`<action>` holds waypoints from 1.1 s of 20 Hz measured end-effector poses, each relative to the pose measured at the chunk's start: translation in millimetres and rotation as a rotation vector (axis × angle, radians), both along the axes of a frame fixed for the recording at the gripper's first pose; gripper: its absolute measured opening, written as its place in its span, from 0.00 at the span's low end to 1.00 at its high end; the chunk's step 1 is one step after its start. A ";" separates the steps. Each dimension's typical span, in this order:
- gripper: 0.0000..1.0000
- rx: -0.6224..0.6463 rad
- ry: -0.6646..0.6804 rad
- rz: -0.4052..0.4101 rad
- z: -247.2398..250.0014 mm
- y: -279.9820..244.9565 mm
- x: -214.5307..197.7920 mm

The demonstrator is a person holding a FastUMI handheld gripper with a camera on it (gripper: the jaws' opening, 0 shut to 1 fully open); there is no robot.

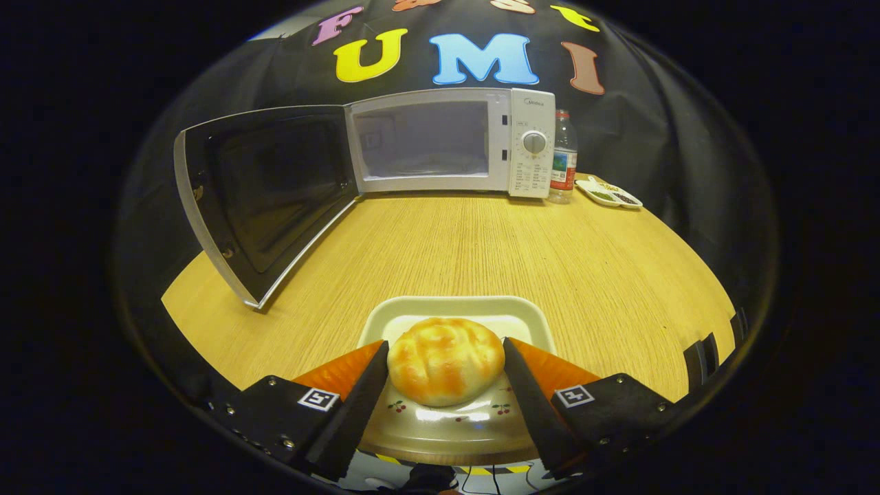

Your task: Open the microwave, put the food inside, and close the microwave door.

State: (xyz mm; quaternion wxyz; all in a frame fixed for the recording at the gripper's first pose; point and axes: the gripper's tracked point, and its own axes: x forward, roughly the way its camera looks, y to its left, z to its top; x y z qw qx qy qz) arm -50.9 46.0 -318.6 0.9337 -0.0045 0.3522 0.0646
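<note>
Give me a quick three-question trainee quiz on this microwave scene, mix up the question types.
1. True or false: the microwave door stands open.
2. What lies between the fingers of the gripper? A) bottle B) bun C) small dish
3. Fill in: the bun rests on a ____.

Key:
1. True; the door is swung out to the side.
2. B; both fingers touch the bun's sides. The bottle and small dish sit beside the microwave.
3. Plate.
</note>
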 end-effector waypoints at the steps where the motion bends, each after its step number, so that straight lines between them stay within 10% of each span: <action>1: 0.99 0.002 0.017 -0.005 -2.9 -0.8 0.1; 5: 0.81 0.009 0.029 0.018 2.3 0.4 3.3; 22: 0.80 0.111 -0.192 0.028 107.6 12.8 154.7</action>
